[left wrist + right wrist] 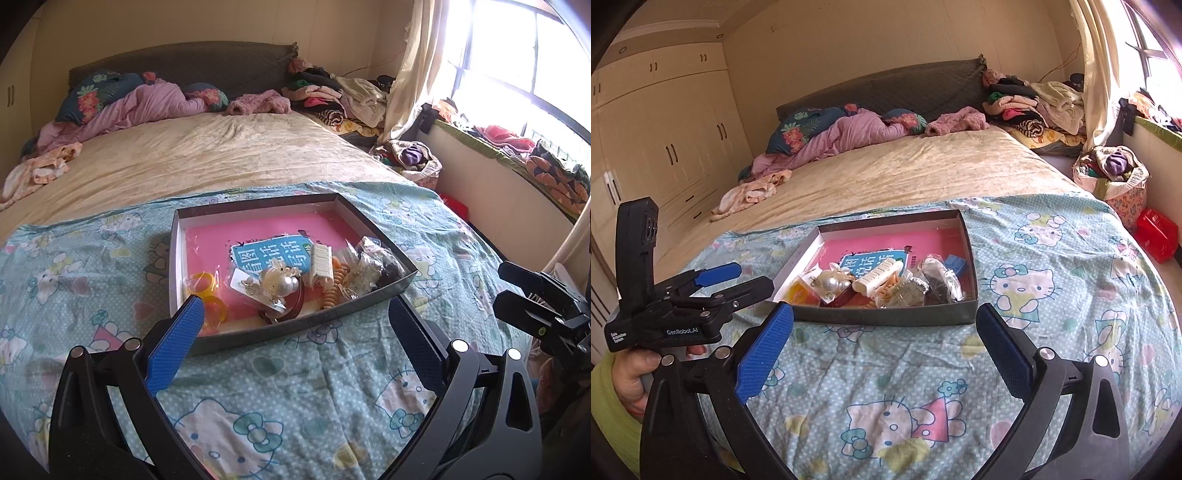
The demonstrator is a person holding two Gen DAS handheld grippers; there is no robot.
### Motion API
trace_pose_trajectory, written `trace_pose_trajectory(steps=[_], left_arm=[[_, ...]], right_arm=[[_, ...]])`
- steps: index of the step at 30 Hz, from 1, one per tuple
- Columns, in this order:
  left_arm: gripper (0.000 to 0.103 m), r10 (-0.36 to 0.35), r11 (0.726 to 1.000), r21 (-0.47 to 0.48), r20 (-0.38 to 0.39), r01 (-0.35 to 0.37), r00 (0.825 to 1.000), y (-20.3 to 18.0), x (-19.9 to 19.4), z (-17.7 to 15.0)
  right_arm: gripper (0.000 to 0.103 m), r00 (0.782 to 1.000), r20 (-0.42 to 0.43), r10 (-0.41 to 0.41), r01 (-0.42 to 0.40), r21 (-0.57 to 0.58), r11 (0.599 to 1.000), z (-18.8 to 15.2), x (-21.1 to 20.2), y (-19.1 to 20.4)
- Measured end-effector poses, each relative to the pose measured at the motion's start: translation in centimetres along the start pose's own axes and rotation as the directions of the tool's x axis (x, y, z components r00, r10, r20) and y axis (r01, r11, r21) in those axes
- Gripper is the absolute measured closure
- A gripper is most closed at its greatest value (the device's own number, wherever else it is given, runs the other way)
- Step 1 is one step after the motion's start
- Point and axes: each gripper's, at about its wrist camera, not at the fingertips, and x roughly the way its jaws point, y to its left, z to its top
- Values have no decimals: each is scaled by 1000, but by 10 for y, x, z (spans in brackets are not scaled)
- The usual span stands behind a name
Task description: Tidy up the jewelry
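A shallow dark box (pixel 295 328) (pixel 886 316) with a pink floor lies on the Hello Kitty sheet. It holds a heap of jewelry: pearl earrings (pixel 277 282) (pixel 833 282), a yellow bangle (pixel 205 282), a white comb clip (pixel 320 264) (pixel 877 278), an orange coil (pixel 334 290) and bagged pieces (pixel 373 264) (pixel 938 280). My left gripper (pixel 295 321) is open and empty, just short of the box's near wall; it also shows in the right wrist view (pixel 738 278). My right gripper (pixel 884 325) is open and empty, short of the box; it also shows in the left wrist view (pixel 517 291).
The box sits at the foot of a bed (pixel 207 155). Pink bedding and pillows (pixel 846 136) lie at the head. Piles of clothes (pixel 1034 103) and a full bag (pixel 1115 177) stand to the right by the window. Wardrobes (pixel 665 147) line the left wall.
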Motion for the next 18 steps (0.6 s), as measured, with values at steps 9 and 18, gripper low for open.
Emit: trace_pose_trajectory(steps=[9, 18], left_arm=[[10, 19, 1000, -13, -20, -20, 1000, -10, -19, -35], [10, 31, 998, -61, -44, -34, 999, -6, -25, -64]], right_arm=[[4, 1000, -6, -30, 30, -43, 999, -22, -17, 8], [4, 998, -46, -44, 41, -55, 998, -44, -21, 10]])
